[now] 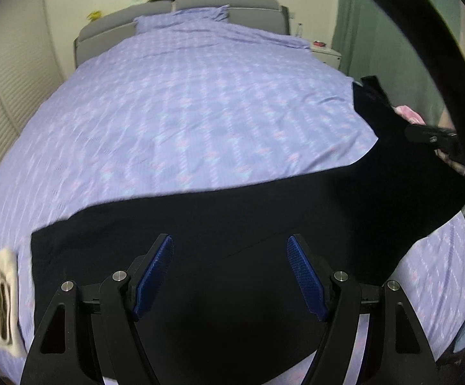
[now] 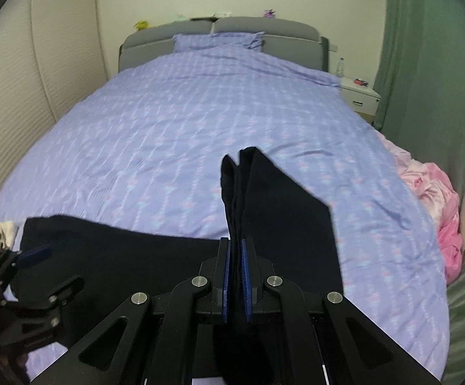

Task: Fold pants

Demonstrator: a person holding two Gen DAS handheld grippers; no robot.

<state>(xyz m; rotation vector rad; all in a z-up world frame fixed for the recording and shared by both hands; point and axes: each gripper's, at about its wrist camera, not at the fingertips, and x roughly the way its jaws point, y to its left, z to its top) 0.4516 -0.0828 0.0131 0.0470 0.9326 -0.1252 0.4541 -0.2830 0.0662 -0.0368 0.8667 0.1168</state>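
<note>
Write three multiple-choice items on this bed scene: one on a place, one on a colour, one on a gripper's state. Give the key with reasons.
1. Where does the crumpled pink fabric lie?
A. at the bed's right edge
B. on the pillow
C. on the nightstand

2. What colour is the patterned bedspread?
A. green
B. lilac
C. white

3. How does the right gripper stand?
A. wide open, empty
B. out of view
C. shut on the dark pants

Key: 1 A, it bunches beside the green curtain; 2 B, lilac throughout; 3 C, pads clamp dark cloth.

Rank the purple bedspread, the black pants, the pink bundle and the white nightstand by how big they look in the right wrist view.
1. Purple bedspread
2. Black pants, though nearness to the camera enlarges them
3. Pink bundle
4. White nightstand, far off, so truly larger than it looks
</note>
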